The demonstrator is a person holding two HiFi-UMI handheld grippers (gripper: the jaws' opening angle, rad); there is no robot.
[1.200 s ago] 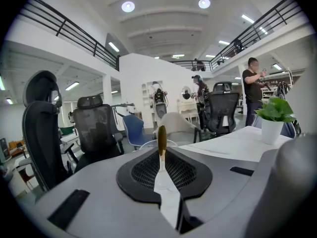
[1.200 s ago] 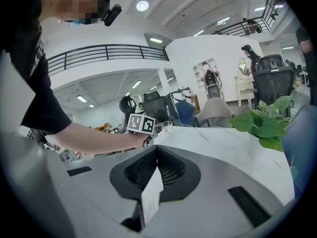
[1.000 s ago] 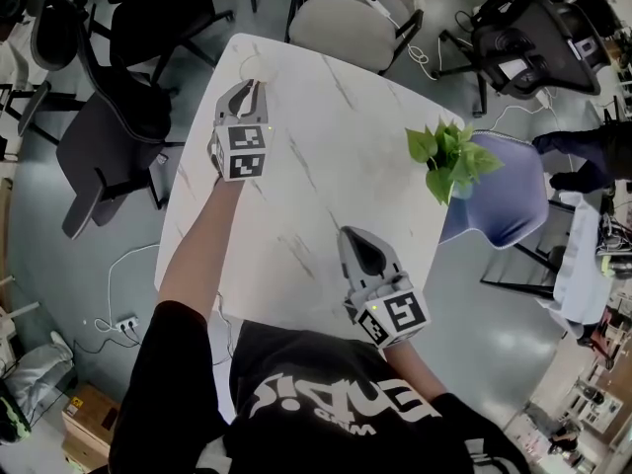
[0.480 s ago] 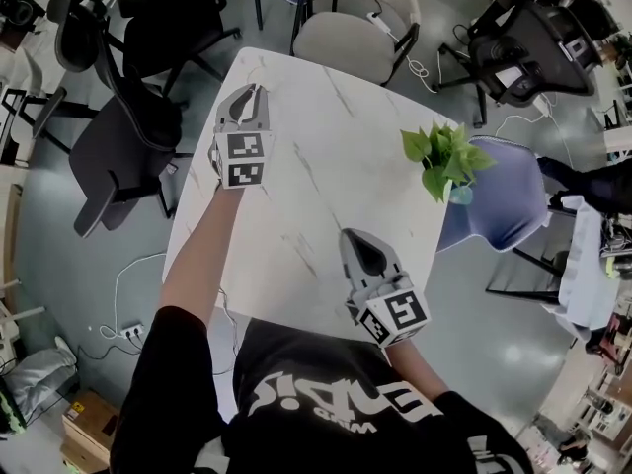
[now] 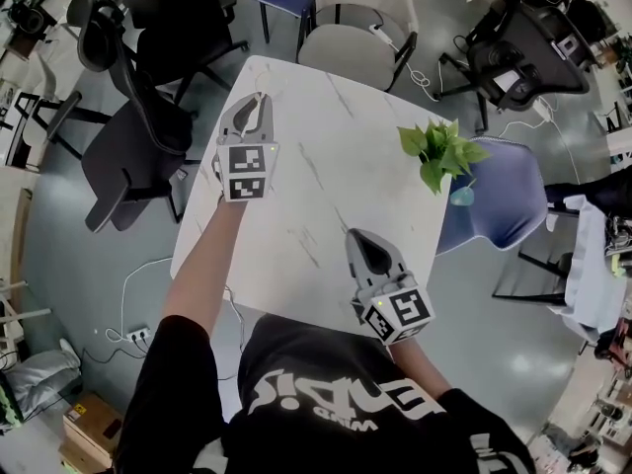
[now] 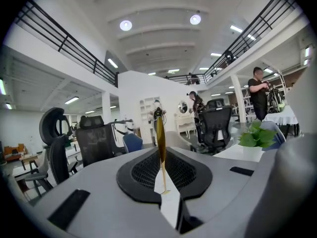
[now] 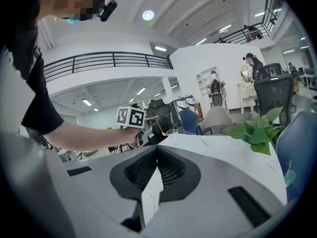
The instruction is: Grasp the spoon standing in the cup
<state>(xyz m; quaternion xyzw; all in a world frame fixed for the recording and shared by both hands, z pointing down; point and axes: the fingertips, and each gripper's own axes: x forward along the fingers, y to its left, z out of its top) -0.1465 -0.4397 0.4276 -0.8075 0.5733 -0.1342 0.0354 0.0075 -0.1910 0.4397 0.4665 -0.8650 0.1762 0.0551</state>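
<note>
My left gripper hangs over the far left corner of the white marble table, shut on a thin gold spoon. The spoon stands upright between the pads, its bowl rising above the fingertips. In the right gripper view the gold spoon is lifted just left of the small clear cup, which stands on the table's far corner. The left gripper hides the cup in the head view. My right gripper hovers over the near right part of the table, jaws shut with nothing between them.
A green potted plant stands at the table's right edge. A black office chair is left of the table, a beige chair beyond it and a blue chair at the right. People stand far off.
My left gripper has risen with the spoon held in it, away from the far corner. The right gripper has drifted slightly and stays shut.
</note>
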